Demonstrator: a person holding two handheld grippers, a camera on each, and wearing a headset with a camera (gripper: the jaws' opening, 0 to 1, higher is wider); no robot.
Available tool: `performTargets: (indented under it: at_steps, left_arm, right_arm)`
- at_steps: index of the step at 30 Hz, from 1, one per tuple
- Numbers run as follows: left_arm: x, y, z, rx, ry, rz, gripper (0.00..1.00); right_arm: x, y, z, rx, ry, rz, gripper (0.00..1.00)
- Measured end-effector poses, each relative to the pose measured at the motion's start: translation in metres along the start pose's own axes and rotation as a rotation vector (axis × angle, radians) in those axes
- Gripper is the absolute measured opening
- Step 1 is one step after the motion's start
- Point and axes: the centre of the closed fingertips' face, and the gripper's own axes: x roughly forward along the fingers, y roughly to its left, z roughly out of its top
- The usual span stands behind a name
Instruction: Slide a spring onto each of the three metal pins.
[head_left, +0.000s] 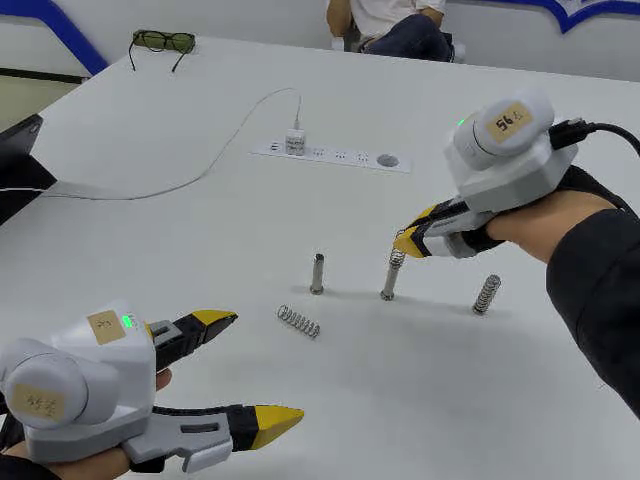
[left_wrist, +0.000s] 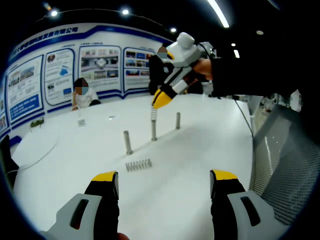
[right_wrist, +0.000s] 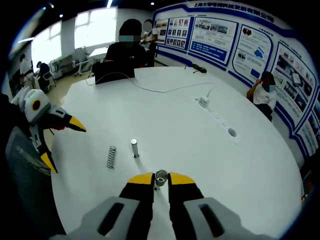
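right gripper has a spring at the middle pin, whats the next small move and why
Probably ease the right gripper straight down: its jaws are shut on the spring, which covers just the top of the middle pin, the shaft below bare.

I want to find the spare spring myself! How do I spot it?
On the big white table, find the one bare metal pin. The spring lies just in front of it, flat on its side; the other springs stand upright.
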Motion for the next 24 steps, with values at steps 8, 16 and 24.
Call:
performTargets:
  at_steps: [8, 16, 24]
  left_arm:
    - [-0.0006, 0.0017, -0.0006, -0.002, 0.001, 0.005, 0.76]
    - [-0.0001, 0.0017, -0.0021, -0.005, 0.004, 0.006, 0.76]
    - [0.0007, 0.0015, -0.0024, -0.005, 0.006, 0.004, 0.76]
  right_arm:
    - [0.002, -0.0004, 0.0008, 0.005, -0.004, 0.004, 0.12]
    - [0.0027, -0.0011, 0.0018, 0.008, -0.007, 0.006, 0.12]
    - [0.0034, -0.0033, 0.0019, 0.019, -0.01, 0.008, 0.12]
